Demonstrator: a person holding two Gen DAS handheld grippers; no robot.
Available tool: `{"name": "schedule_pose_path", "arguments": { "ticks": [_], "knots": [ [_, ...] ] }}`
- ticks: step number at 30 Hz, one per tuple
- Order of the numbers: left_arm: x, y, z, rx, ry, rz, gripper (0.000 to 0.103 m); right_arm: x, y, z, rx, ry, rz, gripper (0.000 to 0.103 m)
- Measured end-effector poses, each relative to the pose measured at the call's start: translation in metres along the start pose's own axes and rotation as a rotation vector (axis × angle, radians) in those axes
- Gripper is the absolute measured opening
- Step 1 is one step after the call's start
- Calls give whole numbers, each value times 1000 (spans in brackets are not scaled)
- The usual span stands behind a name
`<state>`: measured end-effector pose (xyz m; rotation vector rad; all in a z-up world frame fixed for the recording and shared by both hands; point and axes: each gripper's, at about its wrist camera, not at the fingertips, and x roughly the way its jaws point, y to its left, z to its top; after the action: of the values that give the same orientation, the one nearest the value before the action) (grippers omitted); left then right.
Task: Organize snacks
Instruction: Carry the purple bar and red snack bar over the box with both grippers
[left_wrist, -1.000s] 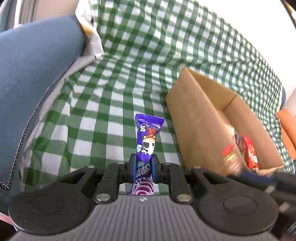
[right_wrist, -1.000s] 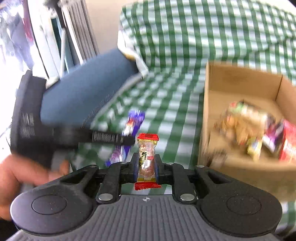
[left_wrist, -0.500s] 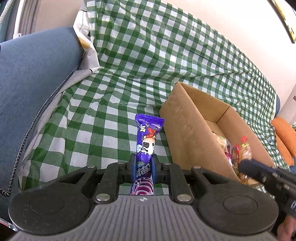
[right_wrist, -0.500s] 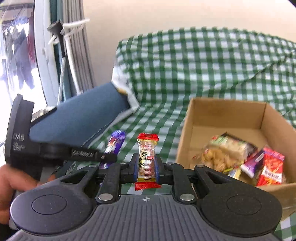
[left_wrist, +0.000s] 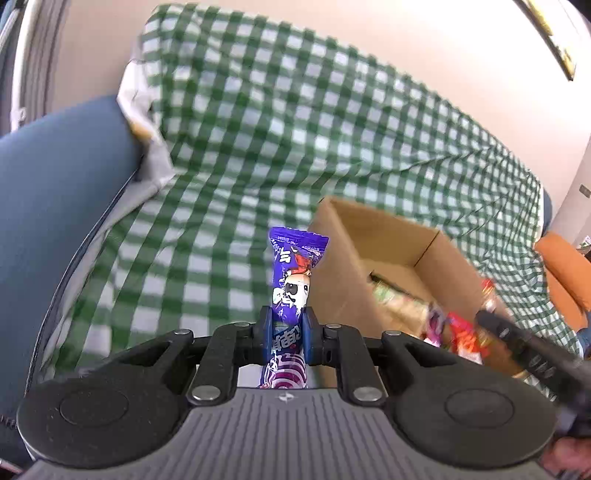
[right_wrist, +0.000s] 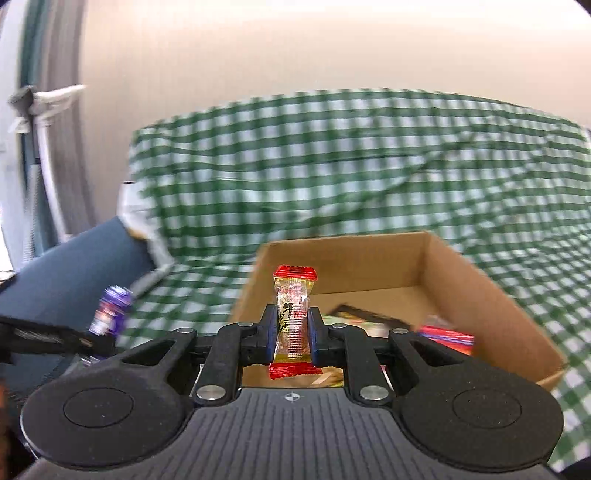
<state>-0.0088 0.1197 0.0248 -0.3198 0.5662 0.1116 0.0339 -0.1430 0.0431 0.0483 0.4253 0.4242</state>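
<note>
Box rim (right_wrist: 343, 242) nearer (claws (right_wrist: 291, 332) loaded)

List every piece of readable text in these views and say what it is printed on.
Purple snack packet in the left tool: white Chinese characters, cut off by the pads, unreadable.
Red-ended clear snack packet in the right tool: dark Chinese characters, too small to read.
Packets in the cardboard box: blurred.

Home living room, gingham-covered sofa (left_wrist: 258, 110), orange cushion (left_wrist: 561, 266)

There is one cardboard box (right_wrist: 480, 280), one purple snack packet (left_wrist: 293, 280), one red-ended snack packet (right_wrist: 293, 317) and two grippers: left gripper (left_wrist: 288, 332), right gripper (right_wrist: 293, 332). The snacks inside the box are too blurred to count.
</note>
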Motion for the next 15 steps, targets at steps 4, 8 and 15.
{"name": "schedule_pose_path", "arguments": {
  "ticks": [4,8,15],
  "knots": [
    [-1,-28,22,35,-39,-33,17,10,-13,-1,27,29,-80,18],
    [0,-60,41,66,-74,-73,17,16,-20,-1,41,38,-119,18],
    [6,-115,56,116,-107,-139,17,18,-28,1,44,23,-150,18]
  ]
}}
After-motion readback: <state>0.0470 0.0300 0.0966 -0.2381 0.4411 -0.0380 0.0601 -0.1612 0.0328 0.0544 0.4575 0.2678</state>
